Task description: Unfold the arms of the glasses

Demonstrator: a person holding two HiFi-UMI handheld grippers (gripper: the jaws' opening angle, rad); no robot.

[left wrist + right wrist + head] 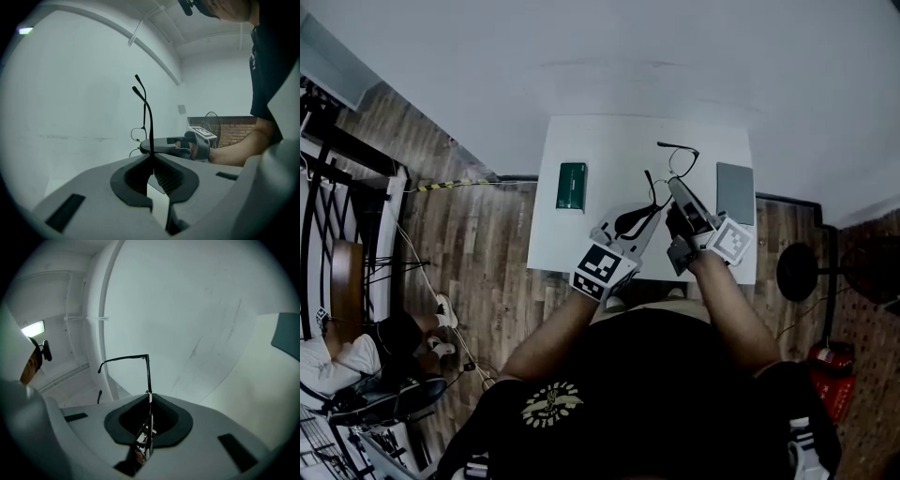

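The glasses hang in the air above the white tabletop, in the upper middle of the head view, carried between the two tools and resting on nothing. The left tool has its jaws pressed together on one thin black arm. In the left gripper view that arm rises straight up out of the pinch; two curved black tips show near the top centre, and a wire-rimmed lens sits lower down, just left of the arm. The right tool is likewise closed, pinching the frame. In its own view a thin black piece stands up from the jaws, and an arm runs from its top toward the left of the frame, ending in a down-bent tip.

In the head view the two tools meet almost nose to nose — the left from the lower left, the right from the lower right. A green box lies on the tabletop left of the glasses and a flat grey slab lies right of them — both apart from the tools. Wooden floor shows at either side.
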